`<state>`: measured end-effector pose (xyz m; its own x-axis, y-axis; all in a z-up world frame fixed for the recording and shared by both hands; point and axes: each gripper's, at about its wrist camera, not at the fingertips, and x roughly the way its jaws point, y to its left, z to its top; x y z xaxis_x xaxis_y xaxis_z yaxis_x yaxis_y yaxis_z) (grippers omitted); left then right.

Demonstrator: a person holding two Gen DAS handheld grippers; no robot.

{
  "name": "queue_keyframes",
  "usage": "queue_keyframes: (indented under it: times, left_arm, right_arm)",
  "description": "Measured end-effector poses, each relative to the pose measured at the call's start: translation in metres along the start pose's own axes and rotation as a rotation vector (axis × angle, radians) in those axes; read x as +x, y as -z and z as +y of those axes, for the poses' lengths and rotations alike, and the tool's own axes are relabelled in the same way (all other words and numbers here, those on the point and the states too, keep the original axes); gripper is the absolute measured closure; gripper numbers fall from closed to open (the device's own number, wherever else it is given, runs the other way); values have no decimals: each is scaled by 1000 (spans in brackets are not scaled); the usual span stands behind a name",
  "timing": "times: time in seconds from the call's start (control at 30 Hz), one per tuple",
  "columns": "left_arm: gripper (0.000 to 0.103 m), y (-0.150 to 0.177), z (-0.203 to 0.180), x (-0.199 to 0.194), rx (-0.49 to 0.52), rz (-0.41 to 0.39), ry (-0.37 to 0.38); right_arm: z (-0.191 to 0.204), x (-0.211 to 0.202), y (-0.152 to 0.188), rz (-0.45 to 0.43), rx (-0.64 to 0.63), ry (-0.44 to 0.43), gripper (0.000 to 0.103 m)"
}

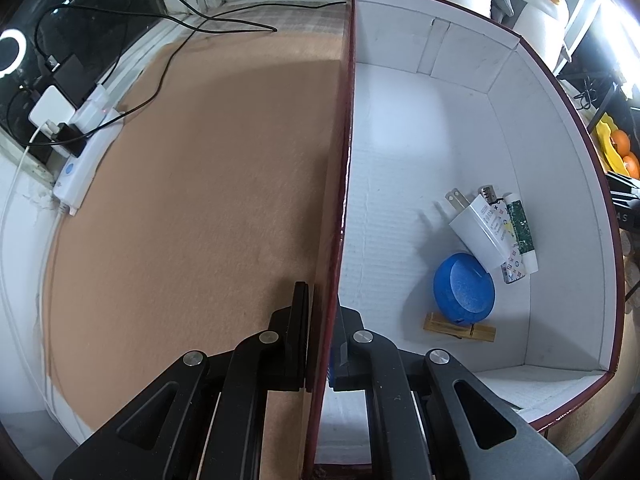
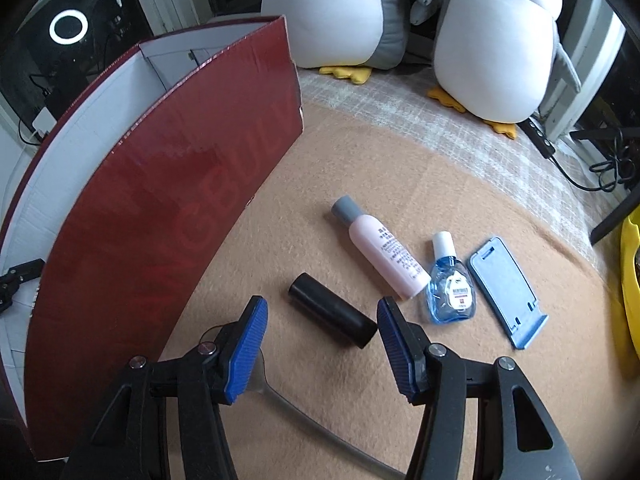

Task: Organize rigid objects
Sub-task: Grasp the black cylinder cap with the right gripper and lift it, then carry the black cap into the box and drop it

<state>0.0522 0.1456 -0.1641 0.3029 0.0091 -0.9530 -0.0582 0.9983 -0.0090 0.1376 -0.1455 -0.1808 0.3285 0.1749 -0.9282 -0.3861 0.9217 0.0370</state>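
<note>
Clamping the near wall of the dark-red box (image 1: 347, 184), the left gripper (image 1: 322, 344) is seen closed tight on the cardboard, one finger outside over the tan felt (image 1: 200, 208) and the other inside. Within the white interior, toward four o'clock in the left wrist view, a white plug adapter (image 1: 478, 232), a green-and-white tube (image 1: 522, 232), a patterned lighter (image 1: 510, 268) partly covered by the adapter, a blue round lid (image 1: 464, 288) and a wooden clothespin (image 1: 460, 326) are gathered, the lid overlapping the clothespin. A power strip (image 1: 80, 160) with chargers is seen at nine o'clock. In the right wrist view, the right gripper (image 2: 322, 320) is held roughly half open with nothing pressed by its blue pads (image 2: 246, 352); a black cylinder (image 2: 332, 316) lies on the felt between them. At two o'clock from the cylinder a pink bottle (image 2: 380, 252), a blue dropper bottle (image 2: 450, 288) and a blue phone stand (image 2: 506, 292) are laid side by side. Two plush penguins (image 2: 492, 40) stand at twelve o'clock, and a clear spoon (image 2: 280, 396) is seen beneath the gripper.
</note>
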Motion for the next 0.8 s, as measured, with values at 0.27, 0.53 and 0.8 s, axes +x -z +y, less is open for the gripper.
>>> queue_keyframes:
  times: [0.27, 0.53, 0.8]
  left_arm:
    - [97, 0, 0, 0, -5, -3, 3]
    - [97, 0, 2, -1, -12, -14, 20]
    - [97, 2, 2, -2, -11, -27, 39]
  right_arm:
    - [4, 12, 6, 41, -18, 20, 83]
    - [9, 5, 19, 31, 6, 38, 88]
    - [9, -19, 19, -13, 41, 45, 88]
